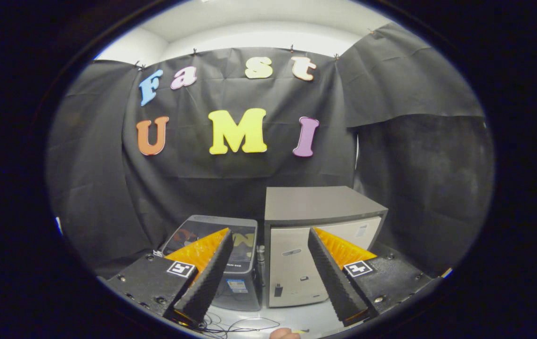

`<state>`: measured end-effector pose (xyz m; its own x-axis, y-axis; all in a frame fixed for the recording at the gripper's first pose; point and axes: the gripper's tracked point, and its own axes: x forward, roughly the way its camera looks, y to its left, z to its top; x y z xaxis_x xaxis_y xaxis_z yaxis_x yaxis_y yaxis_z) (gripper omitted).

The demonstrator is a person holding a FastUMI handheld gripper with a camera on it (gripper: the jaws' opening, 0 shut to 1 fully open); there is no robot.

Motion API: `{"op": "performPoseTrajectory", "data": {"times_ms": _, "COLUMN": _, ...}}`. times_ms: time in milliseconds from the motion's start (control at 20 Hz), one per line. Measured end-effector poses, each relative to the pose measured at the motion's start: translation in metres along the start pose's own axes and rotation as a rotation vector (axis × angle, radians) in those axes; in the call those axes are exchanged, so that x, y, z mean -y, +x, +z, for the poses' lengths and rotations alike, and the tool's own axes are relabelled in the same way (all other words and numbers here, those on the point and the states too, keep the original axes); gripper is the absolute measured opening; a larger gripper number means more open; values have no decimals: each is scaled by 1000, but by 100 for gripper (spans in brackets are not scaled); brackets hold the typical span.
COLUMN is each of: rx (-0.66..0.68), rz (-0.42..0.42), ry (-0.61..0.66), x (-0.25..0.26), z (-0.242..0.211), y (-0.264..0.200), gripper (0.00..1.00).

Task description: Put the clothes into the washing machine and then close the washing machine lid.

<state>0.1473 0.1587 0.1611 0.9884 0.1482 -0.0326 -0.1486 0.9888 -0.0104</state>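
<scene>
Fingers (pixel 268 245) spread, empty; beyond them washing machine (pixel 223 256), lid down, its stickers unreadable.

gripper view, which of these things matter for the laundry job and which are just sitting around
For the job:
- washing machine, the small dark one with its glossy lid down, beyond the left finger
- gripper, fingers spread wide, holding nothing

Just there:
- grey cabinet with a pale door, right beside the washing machine
- thin cables on the white surface near the fingers

Clothes cannot be made out.
</scene>
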Motion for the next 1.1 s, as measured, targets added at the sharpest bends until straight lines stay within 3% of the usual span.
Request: {"op": "performPoseTrajectory", "data": {"times_ms": 1100, "rx": 1, "rz": 21, "ry": 3, "x": -4, "z": 5, "y": 15, "gripper": 100}}
